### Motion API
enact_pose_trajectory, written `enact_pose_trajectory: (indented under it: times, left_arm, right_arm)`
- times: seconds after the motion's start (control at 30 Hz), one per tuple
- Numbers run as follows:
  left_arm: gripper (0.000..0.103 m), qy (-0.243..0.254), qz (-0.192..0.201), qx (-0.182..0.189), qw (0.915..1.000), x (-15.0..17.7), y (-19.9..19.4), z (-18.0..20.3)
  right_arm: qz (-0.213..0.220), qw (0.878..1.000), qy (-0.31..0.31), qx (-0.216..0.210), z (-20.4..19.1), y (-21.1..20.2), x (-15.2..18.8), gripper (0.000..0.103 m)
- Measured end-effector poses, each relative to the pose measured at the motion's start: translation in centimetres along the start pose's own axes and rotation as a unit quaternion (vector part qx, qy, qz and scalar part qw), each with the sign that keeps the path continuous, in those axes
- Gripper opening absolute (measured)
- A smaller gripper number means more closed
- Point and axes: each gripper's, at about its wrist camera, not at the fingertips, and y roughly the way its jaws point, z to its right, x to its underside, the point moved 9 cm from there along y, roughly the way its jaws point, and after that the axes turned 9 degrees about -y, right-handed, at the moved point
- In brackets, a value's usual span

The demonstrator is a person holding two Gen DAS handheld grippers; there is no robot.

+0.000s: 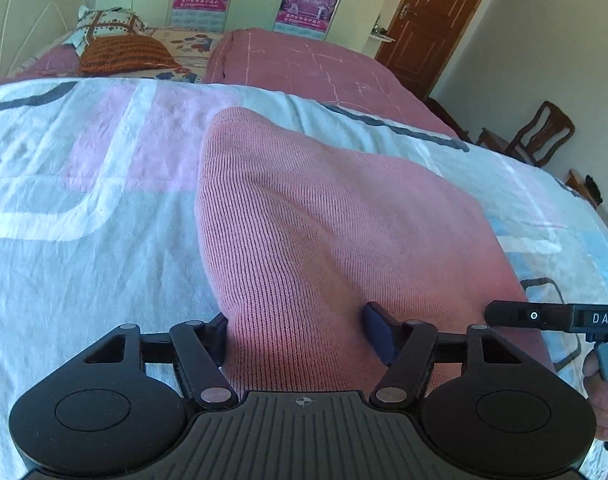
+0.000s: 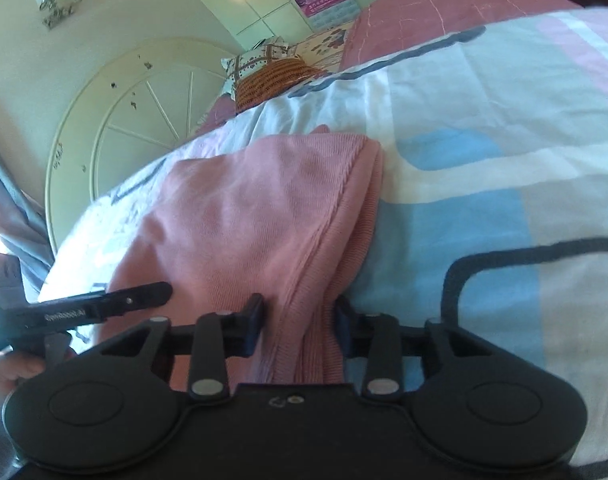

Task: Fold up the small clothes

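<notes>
1. Left tool (image 1: 300, 332) has its blue-padded fingers (image 1: 377, 330) set wide on either side of a raised hump of the pink ribbed knit garment (image 1: 323, 216); whether they pinch it I cannot tell.
2. Right tool (image 2: 300, 320) clamps the garment's stacked right edge.
3. Only the right wrist view shows those layered folds (image 2: 343, 216) and the white round headboard (image 2: 116, 120) at far left.
4. Only the left wrist view shows the brown wooden door (image 1: 435, 20) at far right.
5. Garment lies on the pastel patchwork bedspread (image 1: 84, 184), near edge.
</notes>
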Motion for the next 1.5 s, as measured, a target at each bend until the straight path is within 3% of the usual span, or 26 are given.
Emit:
enact_pose_trajectory:
  times: [0.13,0.27,0.4,0.5,0.53,0.6,0.63,0.67,0.73,0.83,0.93,1.07,1.3,1.5]
  left_arm:
    - [0.073,-0.008,-0.006,-0.005,0.9999,-0.2,-0.1,-0.4]
    - [0.079,-0.007,-0.007,0.003,0.9999,0.1,-0.6,-1.1]
    - [0.08,-0.01,-0.008,0.023,0.9996,0.3,-0.4,-1.5]
    - [0.079,-0.015,-0.01,0.03,0.9994,0.2,0.0,-1.5]
    - [0.077,-0.006,-0.009,0.027,0.9996,0.2,0.0,-1.3]
    - [0.066,0.012,-0.005,0.023,0.9996,0.1,-0.2,-0.7]
    - [0.056,0.023,0.0,0.019,0.9996,-0.1,-0.4,-0.4]
    - [0.046,0.034,0.005,0.014,0.9993,-0.3,-0.7,-0.1]
    - [0.036,0.053,0.017,0.006,0.9984,-0.7,-1.6,0.3]
    - [0.033,0.07,0.026,0.012,0.9971,-1.2,-3.3,0.2]
    - [0.033,0.08,0.042,0.014,0.9959,-1.6,-5.6,-0.9]
    - [0.033,0.078,0.06,0.013,0.9951,-2.2,-9.8,-4.4]
    - [0.033,0.054,0.076,-0.033,0.9951,-0.8,-16.7,-14.7]
    - [0.038,0.009,0.057,-0.061,0.9965,2.7,-17.9,-22.7]
  right_arm:
    - [-0.002,0.999,0.031,-0.02,0.2,0.1,0.0,0.046]
    - [-0.003,1.0,0.029,0.002,0.5,-0.9,-0.1,0.049]
    - [-0.002,0.997,0.071,-0.016,1.2,-1.0,0.4,0.056]
    - [-0.01,0.998,0.064,-0.015,0.0,0.2,-0.1,0.054]
    - [-0.013,0.999,0.051,-0.006,-0.6,0.8,-0.3,0.05]
    - [-0.02,0.999,0.009,0.045,-1.4,1.4,-0.6,0.025]
    - [-0.021,0.998,-0.006,0.057,-2.0,1.5,-0.7,0.022]
    - [-0.016,0.997,-0.021,0.072,-2.7,1.4,-0.8,0.021]
    - [-0.006,0.991,-0.068,0.119,-4.2,1.1,-0.9,0.02]
    - [0.022,0.982,-0.11,0.155,-6.9,-0.1,-1.4,0.019]
    - [0.038,0.976,-0.141,0.161,-10.2,-1.2,-2.1,0.019]
    - [0.045,0.973,-0.169,0.152,-14.9,-1.2,-2.3,0.019]
    - [0.038,0.976,-0.195,0.091,-24.1,3.6,-1.2,0.019]
    - [-0.002,0.981,-0.19,0.043,-29.0,9.1,1.6,0.02]
